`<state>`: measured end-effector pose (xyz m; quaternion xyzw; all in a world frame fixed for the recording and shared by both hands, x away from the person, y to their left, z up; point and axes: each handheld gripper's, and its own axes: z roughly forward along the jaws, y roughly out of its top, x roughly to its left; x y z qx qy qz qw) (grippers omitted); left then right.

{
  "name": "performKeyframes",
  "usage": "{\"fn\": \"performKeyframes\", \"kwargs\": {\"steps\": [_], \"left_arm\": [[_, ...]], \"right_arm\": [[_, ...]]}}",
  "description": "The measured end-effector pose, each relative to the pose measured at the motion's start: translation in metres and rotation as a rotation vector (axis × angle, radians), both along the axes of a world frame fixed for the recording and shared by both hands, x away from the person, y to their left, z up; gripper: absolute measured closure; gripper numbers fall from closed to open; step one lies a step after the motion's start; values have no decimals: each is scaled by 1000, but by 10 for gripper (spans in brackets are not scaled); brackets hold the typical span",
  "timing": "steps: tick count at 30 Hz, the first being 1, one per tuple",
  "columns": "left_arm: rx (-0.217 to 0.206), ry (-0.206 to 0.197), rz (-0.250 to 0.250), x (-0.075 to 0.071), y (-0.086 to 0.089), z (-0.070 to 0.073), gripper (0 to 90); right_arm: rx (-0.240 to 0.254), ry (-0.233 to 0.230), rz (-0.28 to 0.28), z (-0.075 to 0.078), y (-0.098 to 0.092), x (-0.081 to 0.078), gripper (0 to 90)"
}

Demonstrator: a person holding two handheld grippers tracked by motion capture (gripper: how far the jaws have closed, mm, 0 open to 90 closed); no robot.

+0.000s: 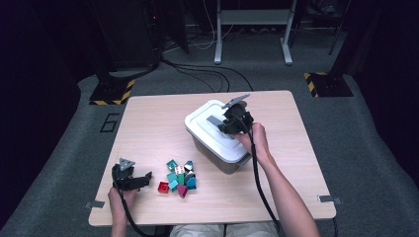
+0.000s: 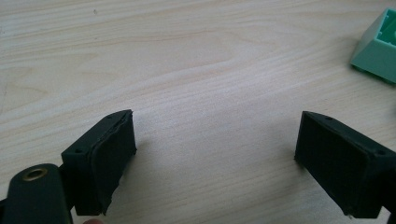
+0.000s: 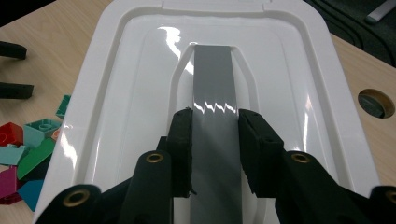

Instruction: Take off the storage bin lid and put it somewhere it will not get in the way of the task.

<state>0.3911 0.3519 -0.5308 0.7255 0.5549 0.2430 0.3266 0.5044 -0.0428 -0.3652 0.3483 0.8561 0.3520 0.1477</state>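
A grey box [image 1: 225, 160] with a white lid [image 1: 205, 116] stands right of the table's middle. A flat grey handle [image 3: 214, 79] runs along the middle of the lid [image 3: 126, 93]. My right gripper [image 3: 215, 140] is shut on this handle, one pad pressed against each of its sides. In the high view the right gripper [image 1: 228, 124] sits on top of the lid. My left gripper [image 1: 147, 178] rests near the table's front left, pointing at a pile of coloured bricks [image 1: 180, 177]. In its own view the left gripper [image 2: 215, 158] stands open over bare wood, with a mint-green brick [image 2: 378, 46] beyond it.
The bricks [image 3: 25, 149] lie just left of the box, between it and the left gripper. A round cable hole [image 3: 376, 102] is cut into the tabletop beyond the box. Cables and stand feet lie on the floor behind the table [image 1: 148, 123].
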Motion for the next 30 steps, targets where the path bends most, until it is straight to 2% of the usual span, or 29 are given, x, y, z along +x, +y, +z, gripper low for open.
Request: {"fn": "performKeyframes", "kwargs": {"steps": [10, 17, 28, 30], "left_arm": [[0, 0, -1, 0, 0, 0, 118], [-1, -3, 1, 0, 0, 0, 118], [0, -2, -2, 0, 0, 0, 112], [1, -1, -5, 0, 0, 0, 106]], "right_arm": [[5, -37, -17, 20, -11, -6, 666], [18, -69, -47, 32, -27, -11, 665], [18, -82, -92, 39, -50, -15, 665], [17, -100, -93, 40, -56, -14, 665]]}}
